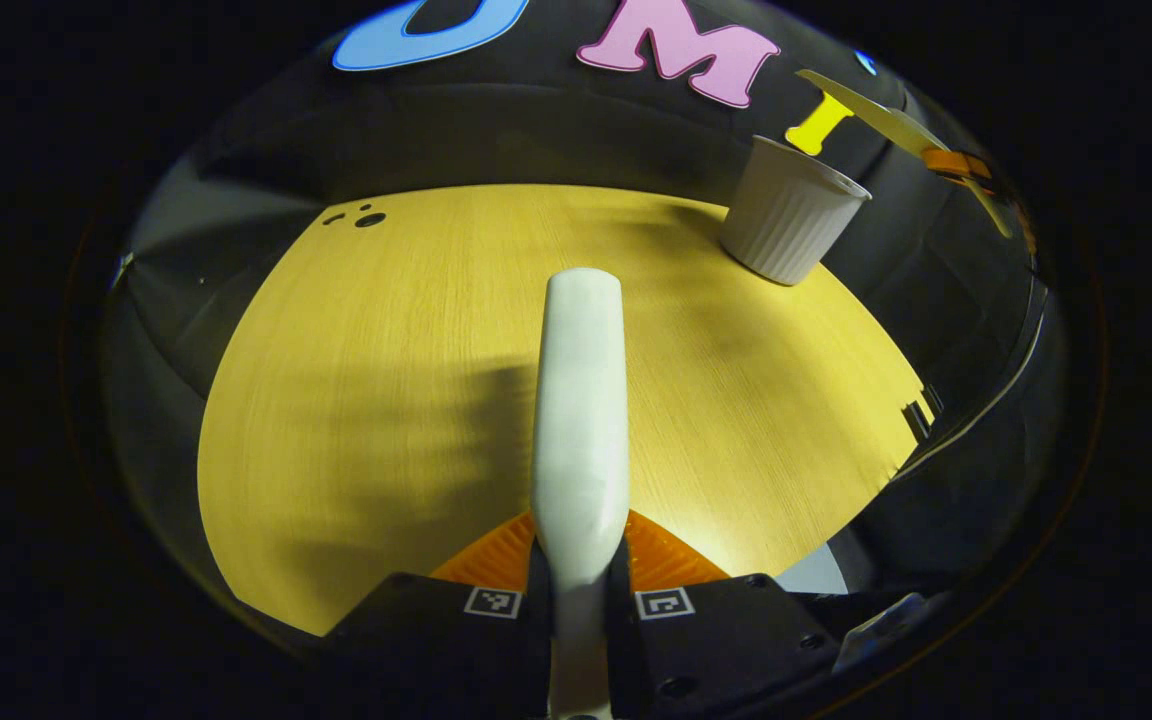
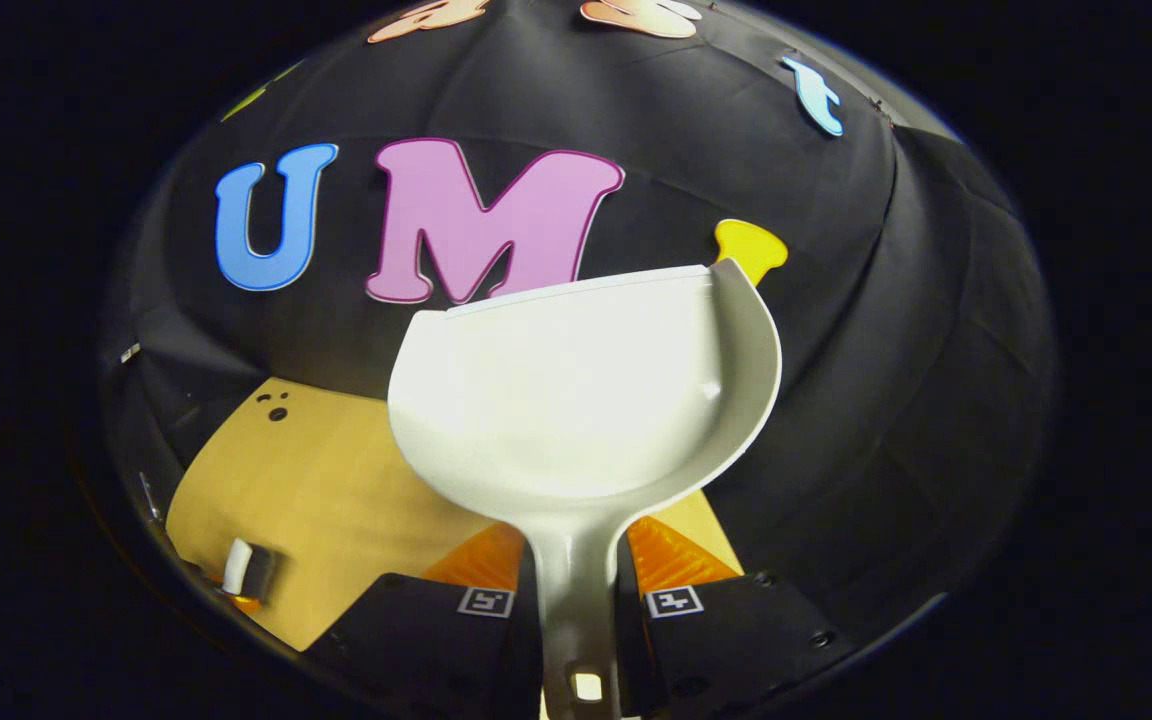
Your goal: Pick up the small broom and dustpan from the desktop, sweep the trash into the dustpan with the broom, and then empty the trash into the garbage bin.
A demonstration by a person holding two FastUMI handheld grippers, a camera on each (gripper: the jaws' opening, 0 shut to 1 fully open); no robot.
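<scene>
My left gripper [image 1: 579, 560] is shut on the white broom [image 1: 581, 400], whose rounded white end points forward over the wooden desktop [image 1: 386, 400]; its bristles are hidden. My right gripper [image 2: 576, 572] is shut on the handle of the white dustpan [image 2: 576, 400], held high and tilted up before the booth wall, with the inside of the pan looking bare. In the left gripper view the dustpan [image 1: 886, 115] shows edge-on above and right of the white ribbed garbage bin [image 1: 791, 215], with the right gripper [image 1: 956, 162] behind it. The left gripper [image 2: 246, 570] sits low at the left in the right gripper view.
A few small dark specks [image 1: 366, 217] lie near the desktop's far left corner, also seen as specks [image 2: 276, 405] in the right gripper view. The bin stands at the far right corner of the desktop. The table's right edge [image 1: 911, 420] drops off to dark floor.
</scene>
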